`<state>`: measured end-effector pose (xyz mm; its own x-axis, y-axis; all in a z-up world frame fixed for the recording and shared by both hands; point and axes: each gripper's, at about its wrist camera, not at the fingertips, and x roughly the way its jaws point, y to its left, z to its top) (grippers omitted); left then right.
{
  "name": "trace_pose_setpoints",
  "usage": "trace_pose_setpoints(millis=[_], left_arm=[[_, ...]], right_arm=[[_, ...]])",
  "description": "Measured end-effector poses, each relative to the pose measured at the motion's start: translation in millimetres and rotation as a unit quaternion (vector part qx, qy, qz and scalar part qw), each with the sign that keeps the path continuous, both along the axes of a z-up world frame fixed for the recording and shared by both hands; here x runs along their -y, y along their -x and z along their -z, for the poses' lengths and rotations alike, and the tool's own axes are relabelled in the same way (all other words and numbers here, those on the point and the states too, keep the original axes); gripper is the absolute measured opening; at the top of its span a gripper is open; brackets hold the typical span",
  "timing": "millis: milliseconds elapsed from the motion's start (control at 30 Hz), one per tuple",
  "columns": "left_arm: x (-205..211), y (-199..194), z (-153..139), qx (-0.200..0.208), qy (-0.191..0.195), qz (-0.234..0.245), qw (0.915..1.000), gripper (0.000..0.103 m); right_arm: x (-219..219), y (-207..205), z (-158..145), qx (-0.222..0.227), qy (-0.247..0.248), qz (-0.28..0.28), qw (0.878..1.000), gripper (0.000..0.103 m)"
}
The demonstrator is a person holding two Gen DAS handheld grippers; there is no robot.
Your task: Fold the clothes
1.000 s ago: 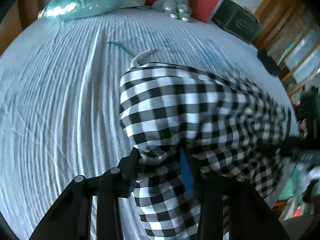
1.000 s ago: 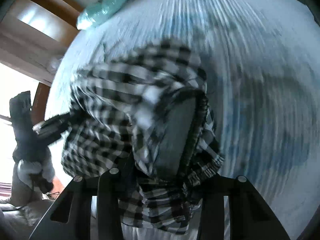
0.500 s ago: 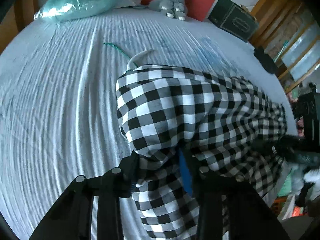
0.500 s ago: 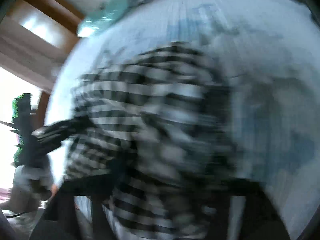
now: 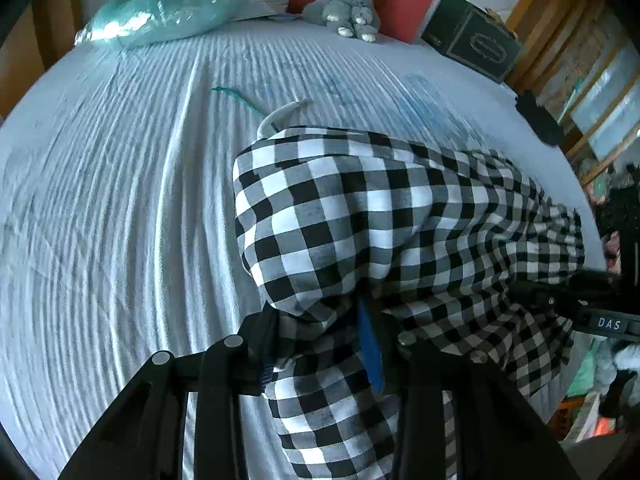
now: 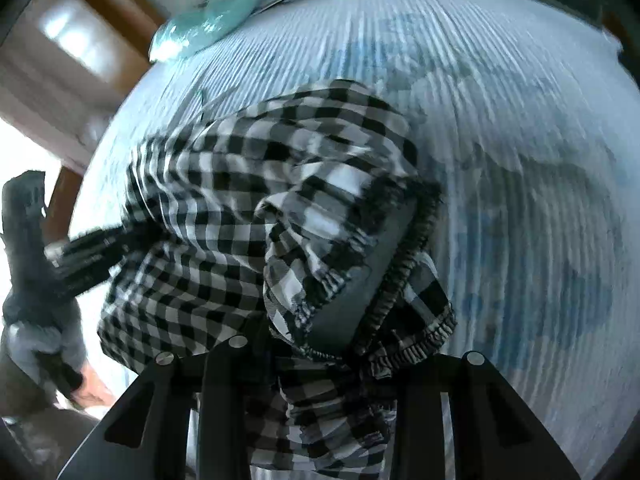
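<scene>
Black-and-white checked garment [image 5: 360, 216] hangs bunched over the near edge of the bed [image 5: 120, 200], the left gripper [image 5: 320, 340] clamped on its cloth and the right gripper [image 6: 320, 364] clamped on its gathered elastic band. The pale blue ribbed sheet covers the bed; wooden panelling borders it. Along the far edge lie a teal cushion [image 5: 160, 16], a grey plush toy [image 5: 352, 4], a red bag [image 5: 400, 12] and a dark green box [image 5: 472, 40]. "DAS" reads on the right gripper's body.
</scene>
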<state>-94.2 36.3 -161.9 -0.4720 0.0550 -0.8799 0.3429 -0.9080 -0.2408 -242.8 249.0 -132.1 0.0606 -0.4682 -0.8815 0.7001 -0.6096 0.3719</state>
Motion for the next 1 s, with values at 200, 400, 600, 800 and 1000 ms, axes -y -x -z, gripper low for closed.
trace_pose_setpoints(millis=[200, 400, 600, 800, 1000], left_arm=[[4, 0, 3, -0.029, -0.005, -0.015, 0.9994, 0.043], [-1, -4, -3, -0.013, 0.002, -0.004, 0.9999, 0.027], [5, -2, 4, -0.025, -0.013, -0.015, 0.9995, 0.026], [-4, -7, -28, -0.019, 0.023, -0.003, 0.9996, 0.017], [-21, -6, -79, -0.053, 0.072, 0.02, 0.9958, 0.017]], right_arm=[[-16, 14, 5, 0.057, 0.034, 0.026, 0.997, 0.033], [-1, -12, -9, 0.001, 0.0, -0.01, 1.0, 0.027], [17, -19, -1, -0.026, -0.002, -0.036, 0.999, 0.025], [3, -22, -24, -0.025, 0.06, -0.006, 0.998, 0.024], [-2, -18, -57, -0.028, 0.113, -0.014, 0.993, 0.024]])
